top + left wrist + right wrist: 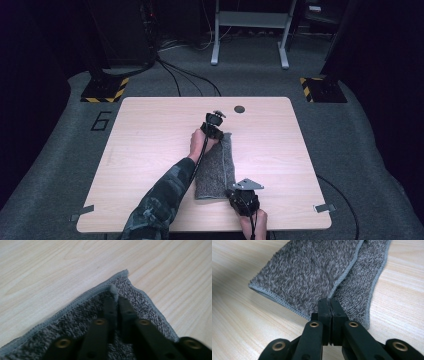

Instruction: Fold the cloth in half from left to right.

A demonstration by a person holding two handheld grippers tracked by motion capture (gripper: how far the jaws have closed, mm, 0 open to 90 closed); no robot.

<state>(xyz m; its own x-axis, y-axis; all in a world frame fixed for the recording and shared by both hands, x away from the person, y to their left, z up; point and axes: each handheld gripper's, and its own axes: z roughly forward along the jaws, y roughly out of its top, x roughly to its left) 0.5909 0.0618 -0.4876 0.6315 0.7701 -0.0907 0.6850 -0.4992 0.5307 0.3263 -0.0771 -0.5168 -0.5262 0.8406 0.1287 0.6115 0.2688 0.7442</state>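
A grey towel (216, 167) is laid folded in a long strip near the middle of the wooden table (150, 145). Its far corner is pinched by the left gripper (214, 126), whose jaws are pressed together on the folded edge (113, 291). At the near end of the towel, the right gripper (243, 197) is squeezed tight on the towel's hem (329, 298), with no gap seen between its jaws.

Grey fleecy towel (216, 167), folded lengthwise into a narrow strip, flat on the table's near middle.
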